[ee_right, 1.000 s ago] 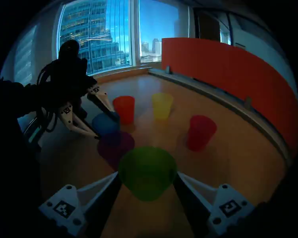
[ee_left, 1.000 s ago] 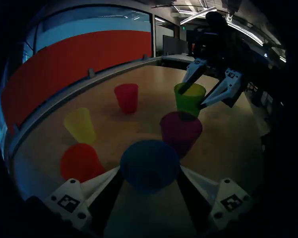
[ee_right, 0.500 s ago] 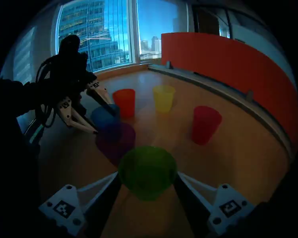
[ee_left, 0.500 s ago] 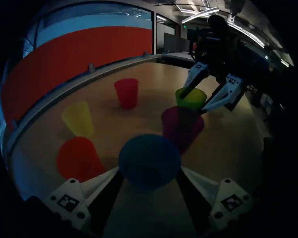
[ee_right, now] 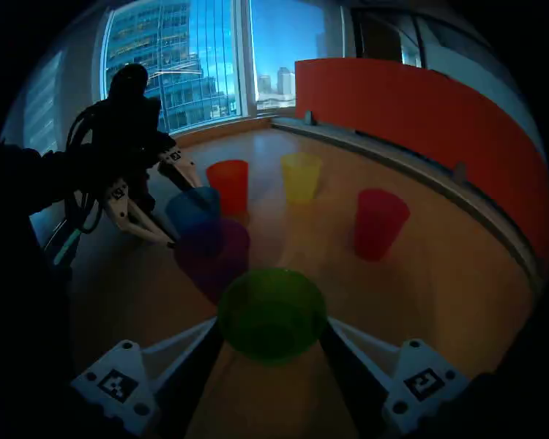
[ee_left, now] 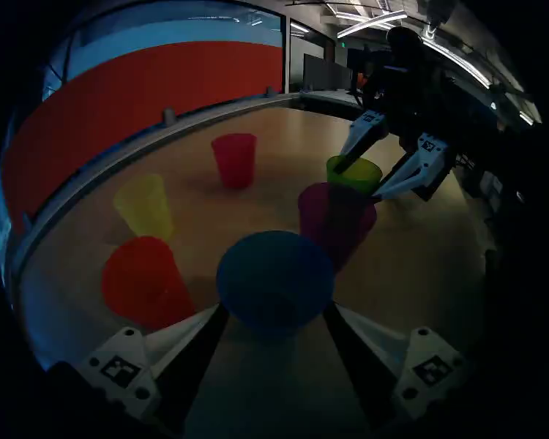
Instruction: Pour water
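In the left gripper view, the left hand-held gripper (ee_left: 274,311) is seen at the lower centre, its two fingers clamped on the sides of a blue cup (ee_left: 274,282), whose open mouth is turned toward the camera. Just beyond it, right of centre, a purple cup (ee_left: 335,219) is set on the bench (ee_left: 421,256). In the upper right, the right hand-held gripper (ee_left: 356,183) is closed on a green cup (ee_left: 355,174) directly behind the purple one. An orange cup (ee_left: 139,282), a yellow cup (ee_left: 144,206) and a red cup (ee_left: 234,159) are spread across the left half, well apart, below a red wall panel (ee_left: 128,95).

In the right gripper view, the green cup is gripped at the lower centre, the purple cup lies just above it, and the blue cup is held at centre left. Whether any cup contains water cannot be told.
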